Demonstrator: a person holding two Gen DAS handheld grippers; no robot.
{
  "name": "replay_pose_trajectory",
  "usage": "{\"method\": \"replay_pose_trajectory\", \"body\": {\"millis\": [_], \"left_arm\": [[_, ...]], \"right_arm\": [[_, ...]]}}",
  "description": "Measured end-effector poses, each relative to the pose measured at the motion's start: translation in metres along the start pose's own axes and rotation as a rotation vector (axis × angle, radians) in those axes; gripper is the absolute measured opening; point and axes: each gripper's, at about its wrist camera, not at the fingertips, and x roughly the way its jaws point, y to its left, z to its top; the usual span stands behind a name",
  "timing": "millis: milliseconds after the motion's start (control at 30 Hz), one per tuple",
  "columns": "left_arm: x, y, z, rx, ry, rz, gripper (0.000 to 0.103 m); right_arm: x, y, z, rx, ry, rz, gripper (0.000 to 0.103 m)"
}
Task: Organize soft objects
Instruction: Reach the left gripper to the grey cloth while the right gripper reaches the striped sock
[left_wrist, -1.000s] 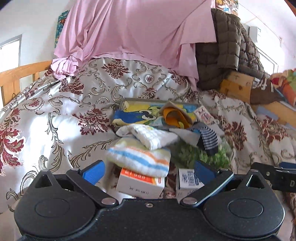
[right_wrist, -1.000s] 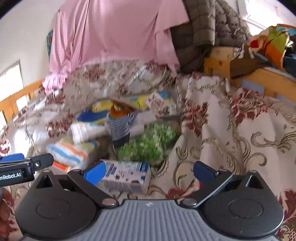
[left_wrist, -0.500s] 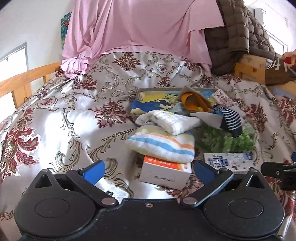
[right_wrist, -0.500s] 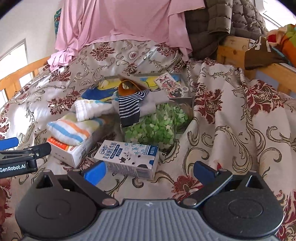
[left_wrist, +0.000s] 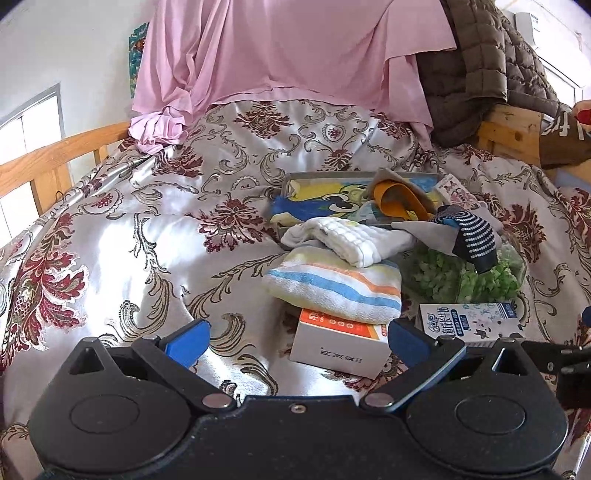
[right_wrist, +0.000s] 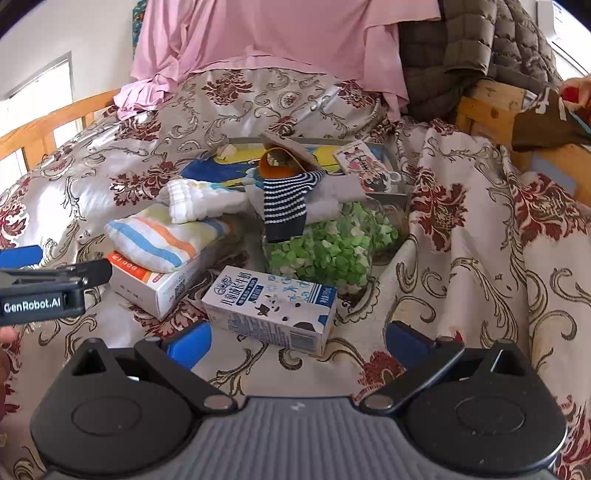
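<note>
The striped towel (left_wrist: 334, 291) lies folded on an orange-topped box (left_wrist: 341, 341) mid-bed, a white cloth (left_wrist: 354, 240) overlapping its far edge and a striped sock (right_wrist: 286, 203) draped over the bag of green pieces (right_wrist: 325, 251) (a loose heap, probably awaiting sorting). A milk carton (right_wrist: 271, 304) sits nearest. Both the left gripper (left_wrist: 295, 338) and right gripper (right_wrist: 297, 339) hover with fingers spread wide, holding nothing, likely lining up a first pick.
</note>
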Motion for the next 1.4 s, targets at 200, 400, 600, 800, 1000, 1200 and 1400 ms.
{"method": "replay_pose_trajectory", "body": {"millis": [200, 400, 600, 800, 1000, 1200, 1400], "left_arm": [[0.0, 0.003, 0.003, -0.018, -0.005, 0.013, 0.102], [-0.001, 0.003, 0.009, -0.03, -0.021, 0.013, 0.102], [0.003, 0.002, 0.017, -0.053, -0.027, 0.01, 0.102], [0.01, -0.005, 0.031, -0.052, -0.06, 0.003, 0.102], [0.022, -0.014, 0.048, -0.026, -0.099, -0.016, 0.102], [0.037, -0.019, 0.06, 0.006, -0.121, -0.033, 0.102], [0.054, -0.021, 0.068, -0.021, -0.101, -0.074, 0.102]], "right_arm": [[-0.001, 0.001, 0.001, -0.019, -0.02, -0.002, 0.103], [-0.009, -0.004, 0.007, 0.007, -0.118, -0.026, 0.103], [-0.008, -0.012, 0.017, 0.064, -0.195, -0.022, 0.103], [0.003, -0.012, 0.027, 0.064, -0.27, -0.03, 0.102], [0.023, -0.019, 0.036, 0.076, -0.331, -0.044, 0.102], [0.041, -0.022, 0.04, 0.058, -0.37, -0.051, 0.101], [0.061, -0.018, 0.048, -0.001, -0.391, -0.021, 0.083]]}}
